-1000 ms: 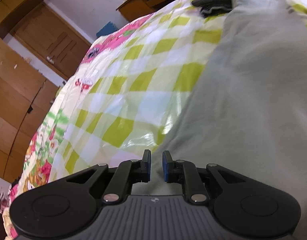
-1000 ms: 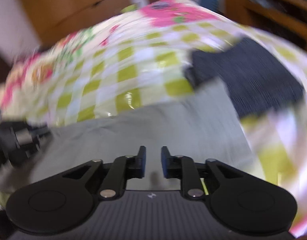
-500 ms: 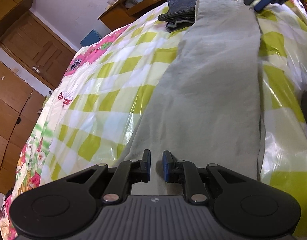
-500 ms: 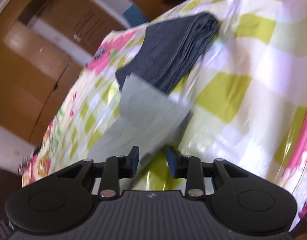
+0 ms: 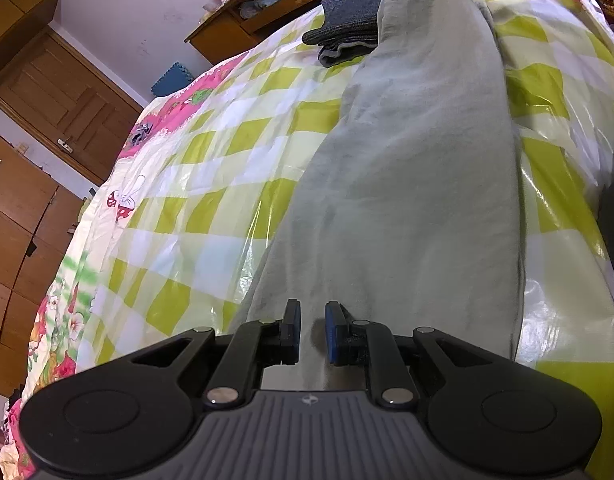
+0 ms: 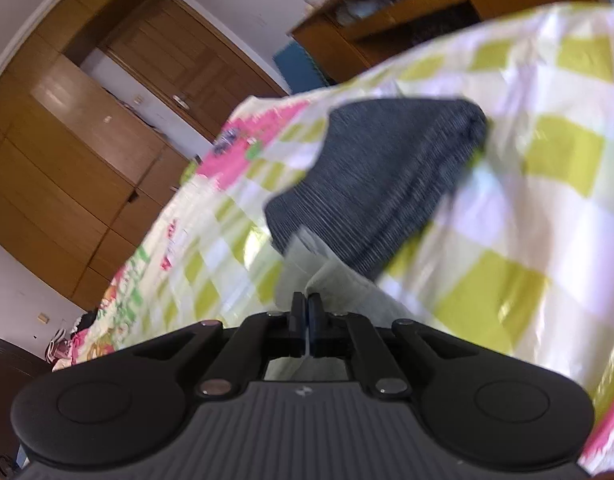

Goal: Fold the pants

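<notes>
I had the pale grey-green pants [image 5: 419,184] laid lengthwise down the bed [image 5: 211,168], on its glossy checked green-and-white cover, already narrowed to one long strip as far as I could judge. Their far end lay against a folded dark grey garment [image 5: 359,28] near the head of the bed, and in the left wrist view it seemed to overlap that garment's edge slightly.

My right hand-held gripper [image 6: 306,312] was at that far end. Its jaws had just been closing, and they now stood pressed together with a thin fold of the pale cloth [image 6: 327,280] pinched between the pads, the fabric running back under the body of the tool. The dark garment sat just beyond, close enough that I could not rule out brushing it.

My left hand-held gripper [image 5: 312,330] was over the near end of the pants, angled down at the cloth. Its jaws stood narrowly apart with fabric visible in the gap and below; I saw no pinch there, so I took it as not gripping.

I judged the step in hand to be securing the ends for the fold across the length. The right had its hold; the left did not. The next move called for the left to close on the near hem, or to pin it down, while the right carried its end over toward the near end, high enough to keep clear of the dark garment.
</notes>
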`<state>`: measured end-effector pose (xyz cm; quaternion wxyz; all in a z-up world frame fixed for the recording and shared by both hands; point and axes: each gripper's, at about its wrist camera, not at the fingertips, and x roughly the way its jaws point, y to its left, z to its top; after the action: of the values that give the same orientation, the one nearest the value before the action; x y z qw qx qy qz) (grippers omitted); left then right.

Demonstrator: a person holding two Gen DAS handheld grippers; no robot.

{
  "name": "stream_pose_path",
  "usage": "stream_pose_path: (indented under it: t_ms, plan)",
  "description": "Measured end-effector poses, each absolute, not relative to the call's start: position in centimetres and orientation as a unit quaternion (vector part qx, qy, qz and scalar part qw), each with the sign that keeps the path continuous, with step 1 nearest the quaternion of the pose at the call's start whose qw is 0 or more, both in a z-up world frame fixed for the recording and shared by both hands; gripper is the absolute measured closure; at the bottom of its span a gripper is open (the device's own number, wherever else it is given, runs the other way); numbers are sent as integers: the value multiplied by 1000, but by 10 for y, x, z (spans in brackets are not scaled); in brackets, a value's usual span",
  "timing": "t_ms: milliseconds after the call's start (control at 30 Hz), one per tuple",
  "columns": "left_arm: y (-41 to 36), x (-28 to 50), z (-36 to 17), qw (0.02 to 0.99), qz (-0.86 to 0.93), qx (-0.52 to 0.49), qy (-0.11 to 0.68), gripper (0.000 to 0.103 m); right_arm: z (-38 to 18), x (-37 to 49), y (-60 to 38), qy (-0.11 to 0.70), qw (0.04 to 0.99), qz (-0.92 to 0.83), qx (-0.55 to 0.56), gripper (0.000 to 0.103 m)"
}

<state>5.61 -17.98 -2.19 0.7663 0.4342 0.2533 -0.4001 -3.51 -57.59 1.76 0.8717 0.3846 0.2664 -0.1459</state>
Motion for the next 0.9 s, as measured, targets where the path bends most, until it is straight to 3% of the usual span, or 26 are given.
stream_pose_path:
  t_ms: [100,233,367,567,900]
  plan:
    - [-179,56,-22,767,-401,430,257,72,12,-38,-578,258,877,-151,377,100]
    - [-177,53,-24,764,-403,432,259,72,-32,-39,-589,333,829,-183,410,98]
    - [-172,51,-25,763,-404,431,263,72,-28,-55,-585,312,826,-193,428,92]
    - [-172,50,-24,765,-402,428,263,72,-30,-67,-584,311,802,-185,474,71]
    - [-168,45,-22,771,-399,421,264,72,-49,-46,-587,273,797,-183,506,67]
